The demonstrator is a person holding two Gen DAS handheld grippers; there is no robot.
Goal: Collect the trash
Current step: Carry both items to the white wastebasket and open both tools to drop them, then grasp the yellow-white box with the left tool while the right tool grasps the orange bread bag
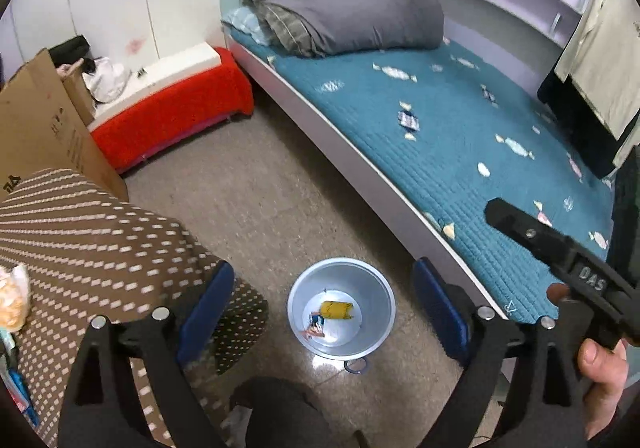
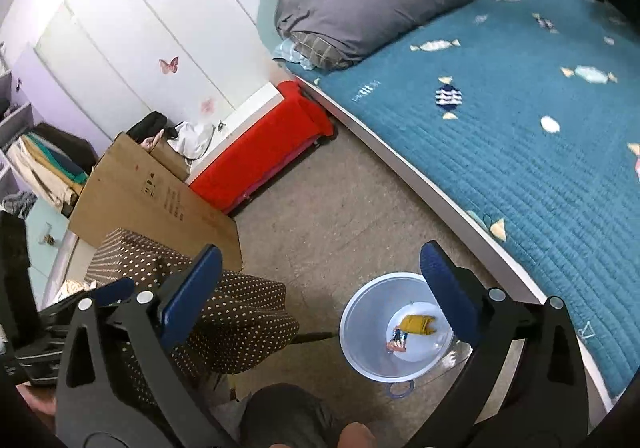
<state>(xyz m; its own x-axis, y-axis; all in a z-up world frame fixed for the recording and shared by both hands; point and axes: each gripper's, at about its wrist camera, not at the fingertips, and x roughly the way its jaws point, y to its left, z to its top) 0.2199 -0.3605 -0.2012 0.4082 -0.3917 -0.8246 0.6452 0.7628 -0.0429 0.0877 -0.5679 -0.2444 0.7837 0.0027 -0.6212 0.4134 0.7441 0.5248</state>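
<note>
Two pieces of trash, a yellow wrapper (image 1: 338,310) and a small colourful packet (image 1: 316,326), already lie in the pale blue bin (image 1: 298,298) on the floor (image 1: 280,188). Both claws hang above it, spread and empty. The next likely piece is the striped wrapper (image 1: 408,120) on the blue bed (image 1: 500,108), ahead and to the right of both. The right claw (image 2: 320,288) looks nearer to it than the left claw (image 1: 324,300), so reaching forward-right over the bed's edge seems best.
</note>
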